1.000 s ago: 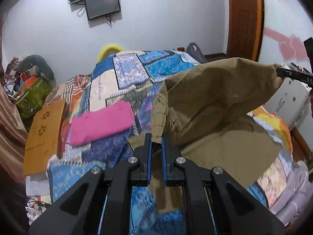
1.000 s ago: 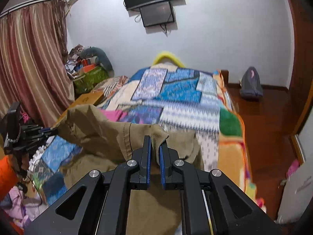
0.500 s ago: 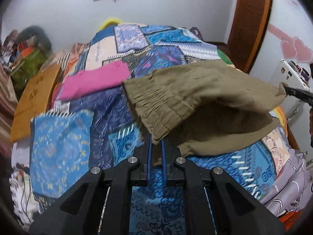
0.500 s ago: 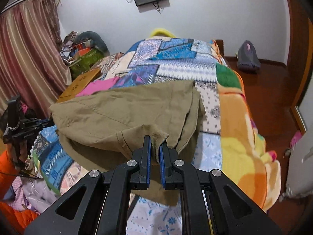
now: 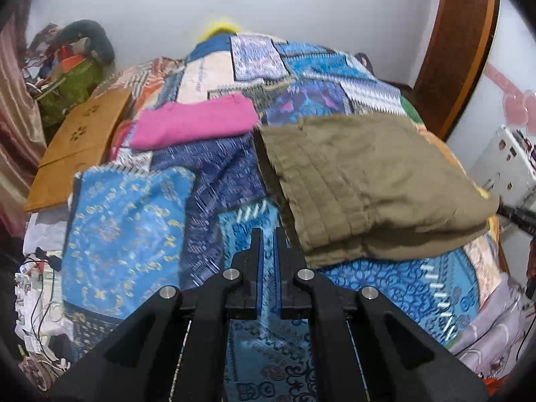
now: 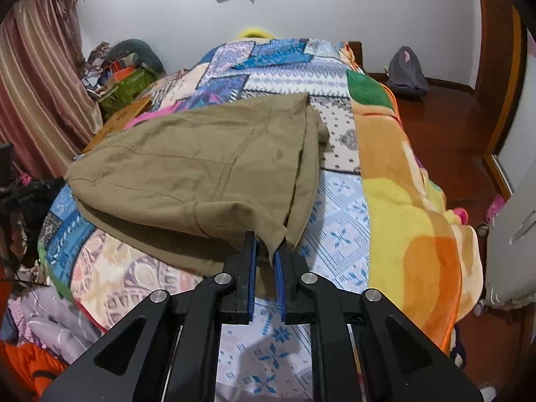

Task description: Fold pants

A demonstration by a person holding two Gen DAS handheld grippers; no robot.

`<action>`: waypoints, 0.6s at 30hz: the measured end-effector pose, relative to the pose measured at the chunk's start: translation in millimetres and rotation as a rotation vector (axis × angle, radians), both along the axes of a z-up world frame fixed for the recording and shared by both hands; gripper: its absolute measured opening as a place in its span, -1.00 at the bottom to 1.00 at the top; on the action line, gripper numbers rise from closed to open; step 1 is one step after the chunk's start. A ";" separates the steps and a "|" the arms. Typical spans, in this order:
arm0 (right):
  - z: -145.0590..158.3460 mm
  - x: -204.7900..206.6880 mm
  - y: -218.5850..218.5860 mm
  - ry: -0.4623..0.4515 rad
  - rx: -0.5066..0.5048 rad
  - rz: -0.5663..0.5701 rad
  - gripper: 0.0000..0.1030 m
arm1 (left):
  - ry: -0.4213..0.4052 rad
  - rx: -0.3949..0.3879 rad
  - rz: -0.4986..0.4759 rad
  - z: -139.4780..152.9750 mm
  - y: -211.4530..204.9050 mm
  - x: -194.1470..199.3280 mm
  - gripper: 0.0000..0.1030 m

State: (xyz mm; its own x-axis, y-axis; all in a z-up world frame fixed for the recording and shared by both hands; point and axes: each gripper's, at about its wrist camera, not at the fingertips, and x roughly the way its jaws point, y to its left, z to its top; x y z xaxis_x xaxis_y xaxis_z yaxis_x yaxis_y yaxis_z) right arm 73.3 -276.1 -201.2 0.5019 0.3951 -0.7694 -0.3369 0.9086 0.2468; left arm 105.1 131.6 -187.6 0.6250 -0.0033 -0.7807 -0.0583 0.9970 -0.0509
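Note:
Olive-brown pants (image 5: 361, 181) lie folded over on the patchwork bed, elastic waistband towards me in the left wrist view. My left gripper (image 5: 266, 234) sits just left of the waistband, jaws a narrow gap apart, with nothing between them. In the right wrist view the pants (image 6: 201, 167) lie spread flat, and a corner of the top layer hangs between the jaws of my right gripper (image 6: 266, 248), which stand slightly apart around it. The other gripper shows dimly at the far left edge of that view.
A folded pink garment (image 5: 194, 124) lies beyond the pants on the quilt (image 5: 127, 221). An orange board (image 5: 80, 140) rests at the bed's left side by a curtain. A yellow-orange blanket (image 6: 408, 201) covers the bed's right side, with a dark wooden floor and a bag (image 6: 407, 73) beyond.
Both grippers lowered the lifted pants onto the bed, folding them over. The left gripper let go of the waistband and drew back. The right jaws have parted slightly around the corner.

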 end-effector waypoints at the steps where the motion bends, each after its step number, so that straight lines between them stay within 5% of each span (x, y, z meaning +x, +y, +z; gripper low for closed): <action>1: -1.5 0.0 -1.3 0.014 -0.003 0.001 -0.77 | -0.013 0.002 -0.002 5.6 0.0 -0.3 -0.91; 6: -2.4 -3.3 -12.9 0.044 -0.094 -0.044 -0.77 | -0.052 -0.004 -0.043 25.5 -14.7 7.4 -0.91; 14: 36.4 8.5 -4.2 -0.048 -0.008 -0.054 -0.76 | -0.031 0.016 -0.100 21.3 -53.3 32.5 -0.87; 18: 15.4 14.7 28.2 -0.021 -0.008 0.006 -0.76 | 0.011 0.008 -0.109 0.7 -65.3 38.9 -0.80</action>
